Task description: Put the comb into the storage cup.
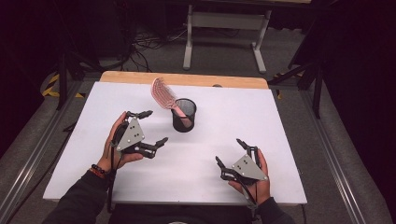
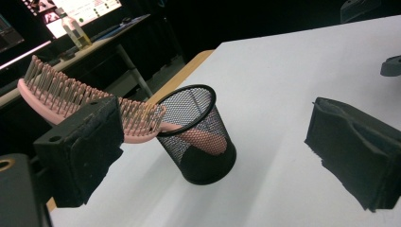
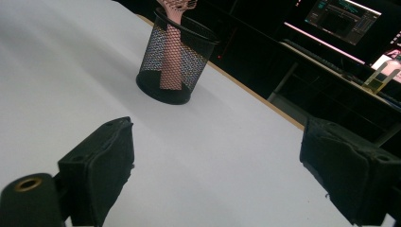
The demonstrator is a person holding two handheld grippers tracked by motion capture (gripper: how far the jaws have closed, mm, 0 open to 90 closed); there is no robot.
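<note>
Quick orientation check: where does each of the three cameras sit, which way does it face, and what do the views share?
High view: above the person's side, looking forward and down on the white table; shows both forearms, the left gripper and the right gripper, open.
Left gripper view: rides the left gripper, looking along its black pads at the mesh cup holding the pink brush.
Right gripper view: rides the right gripper, pads in the foreground, facing the cup.
Shared: all three show cup and brush.

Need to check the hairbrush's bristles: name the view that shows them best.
The left gripper view: the pink hairbrush shows its bristles side-on. The high view shows it small; the right gripper view mostly its handle.
</note>
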